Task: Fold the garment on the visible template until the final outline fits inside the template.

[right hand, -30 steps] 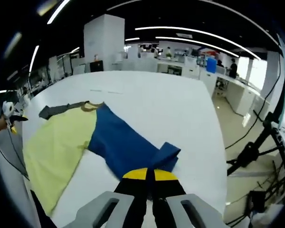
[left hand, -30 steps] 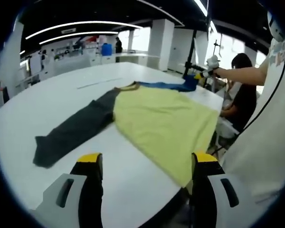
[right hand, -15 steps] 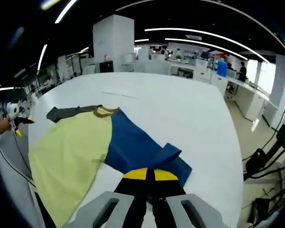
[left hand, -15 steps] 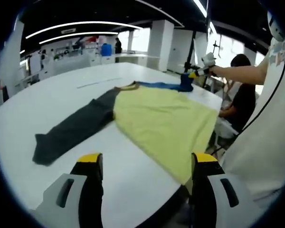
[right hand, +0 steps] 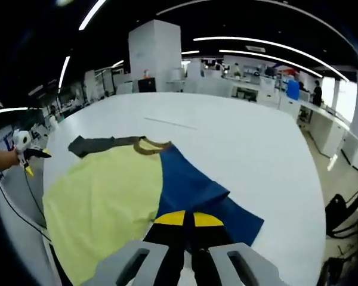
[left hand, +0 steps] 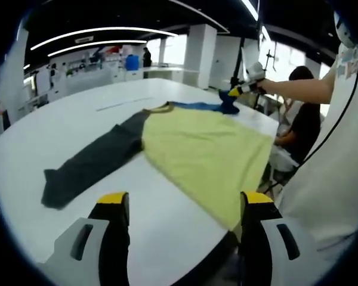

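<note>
1. A long-sleeved garment [left hand: 197, 149] lies spread on a broad white table [left hand: 77, 125] with a smooth, matte top and a rounded edge; its soft yellow-green body panel lies mostly flat, with shallow creases.

2. In the left gripper view, the garment's dark grey sleeve [left hand: 89, 167] stretches out flat toward the left as a long, tapering strip, its cuff end squared off.

3. A tan ribbed collar [right hand: 146, 146] forms a small curved band where the grey sleeve, the yellow-green panel and the blue sleeve [right hand: 197, 193] meet.

4. The right gripper [right hand: 187, 219], with yellow-tipped black jaws, is closed with the jaws pressed together on the blue sleeve's cuff end; the sleeve cloth is doubled over itself beside the yellow-green panel, showing a sharp diagonal fold.

5. From the left gripper view, the same tool appears across the table at the end of a person's outstretched bare forearm [left hand: 298, 92], holding the bunched blue cloth raised above the table's far edge.

6. The left gripper [left hand: 186, 199] hovers low over the table's near edge, its two yellow-tipped jaws set wide apart and holding nothing; the garment's hem lies between and just beyond them.

7. A thin dark line [right hand: 170, 123] marks the tabletop beyond the collar.
</note>
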A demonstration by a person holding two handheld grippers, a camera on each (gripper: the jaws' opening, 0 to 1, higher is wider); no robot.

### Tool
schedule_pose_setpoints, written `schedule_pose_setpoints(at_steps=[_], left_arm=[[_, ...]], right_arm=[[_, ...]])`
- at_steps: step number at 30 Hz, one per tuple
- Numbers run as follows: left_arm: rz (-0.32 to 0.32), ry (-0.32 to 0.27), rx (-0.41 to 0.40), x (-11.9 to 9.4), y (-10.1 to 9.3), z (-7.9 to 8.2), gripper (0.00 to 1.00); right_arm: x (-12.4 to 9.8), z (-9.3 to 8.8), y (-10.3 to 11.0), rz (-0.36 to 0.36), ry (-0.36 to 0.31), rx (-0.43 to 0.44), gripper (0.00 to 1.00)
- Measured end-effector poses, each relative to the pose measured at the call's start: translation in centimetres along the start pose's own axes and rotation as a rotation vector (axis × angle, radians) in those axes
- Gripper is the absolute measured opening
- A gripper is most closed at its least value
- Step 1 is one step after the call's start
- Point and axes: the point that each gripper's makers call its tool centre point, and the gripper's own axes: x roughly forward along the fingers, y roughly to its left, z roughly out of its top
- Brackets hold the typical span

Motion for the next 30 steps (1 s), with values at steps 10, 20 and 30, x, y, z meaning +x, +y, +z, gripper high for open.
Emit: schedule_pose_setpoints(at_steps=[10, 20, 30], left_arm=[[0.001, 0.003, -0.004, 0.0, 0.2, -0.2, 0.72], [0.004, 0.006, -0.011, -0.2, 0.3, -0.6, 0.72], [0.004, 0.010, -0.003, -0.1, 0.4, -0.7, 0.72]], right_arm=[[2.4, 1.4, 1.8, 0.055, -0.005, -0.015, 0.00], [4.7, 2.8, 4.6, 0.114, -0.009, -0.029, 0.00], [7.0, 4.0, 7.9, 0.182, 0.003, -0.057, 0.00]])
